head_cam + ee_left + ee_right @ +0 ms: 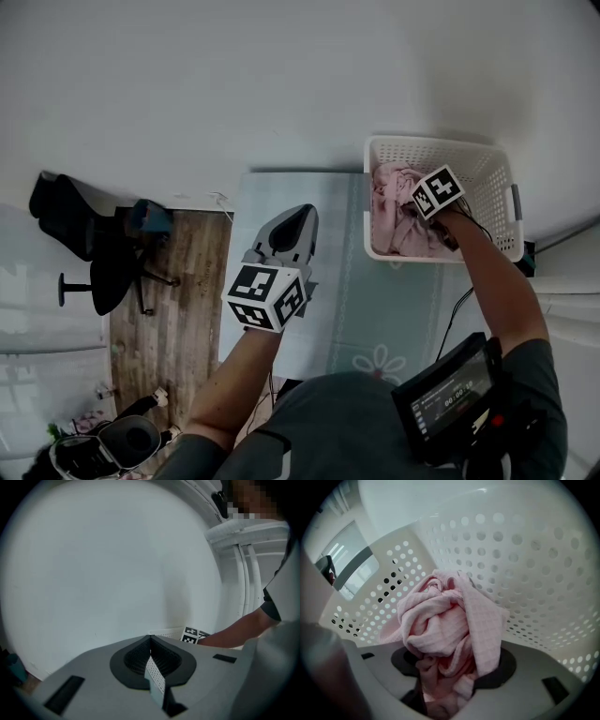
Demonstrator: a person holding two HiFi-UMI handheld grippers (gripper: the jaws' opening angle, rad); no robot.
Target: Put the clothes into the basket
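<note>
- Beyond the table, plain white wall (281, 75) fills the far side of the head view.
- Pale green flower-print mat (375, 309) covers the tabletop beneath both my arms. Wooden floor (178, 281) shows at its left.
- White perforated basket (487, 173) (525, 550) stands at the mat's far right, close to the wall.
- Pink cloth (398, 220) (445, 625), crumpled, lies inside the basket, toward its left side.
- My right claw (448, 230) (450, 667) reaches steeply down into the basket. Its 2 jaws stand wide apart, with the pink cloth bunched loosely between them.
- My left claw (292, 225) (151, 641) hovers over the mat, well apart from the basket, pointing nearly level toward the wall. Its 2 jaws are pressed together with nothing between them.
</note>
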